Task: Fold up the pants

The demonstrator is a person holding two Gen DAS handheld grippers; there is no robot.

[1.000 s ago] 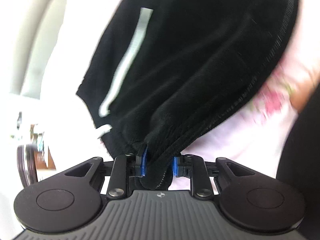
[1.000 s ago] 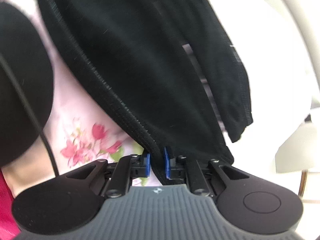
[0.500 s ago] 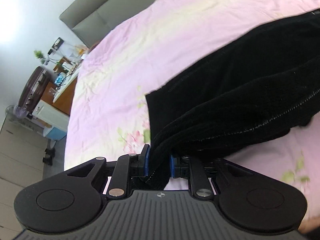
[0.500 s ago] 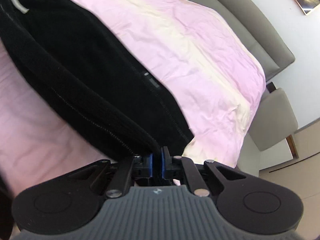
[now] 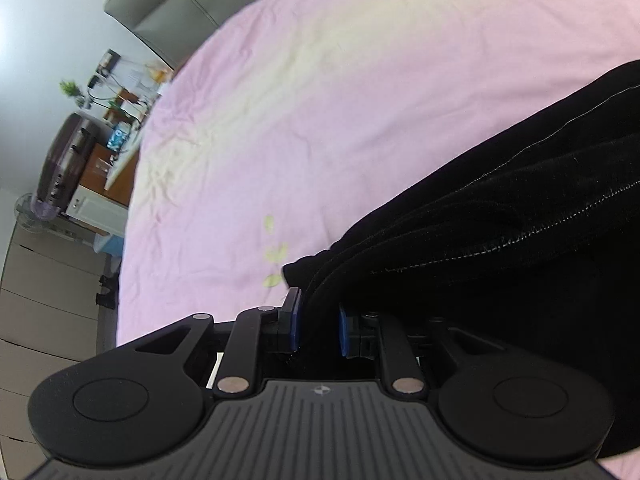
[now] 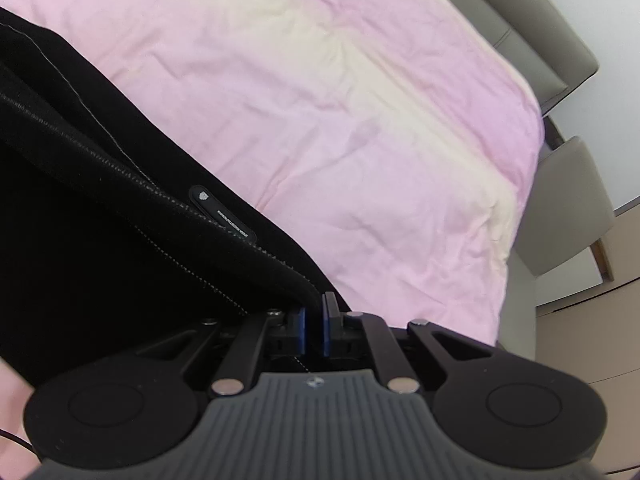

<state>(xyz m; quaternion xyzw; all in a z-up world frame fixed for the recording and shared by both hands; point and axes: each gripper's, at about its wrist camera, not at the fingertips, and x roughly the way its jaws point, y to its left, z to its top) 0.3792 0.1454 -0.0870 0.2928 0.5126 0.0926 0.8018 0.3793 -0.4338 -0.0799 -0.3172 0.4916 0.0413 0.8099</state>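
The left gripper (image 5: 318,322) and the right gripper (image 6: 314,326) both pinch the black pants (image 5: 500,232) (folded edge) in their jaws, over the pink bed sheet (image 6: 340,100).

pink bed sheet (image 5: 360,100), wrinkled w/ cream patches; black pants (image 5: 500,240) lying on it.

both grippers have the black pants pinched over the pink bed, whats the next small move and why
Probably lower both hands to lay the pants flat on the pink sheet. The left gripper and right gripper each clamp a bunched edge, the fabric sags in folds between them, and open sheet lies ahead to spread it on before any fold.
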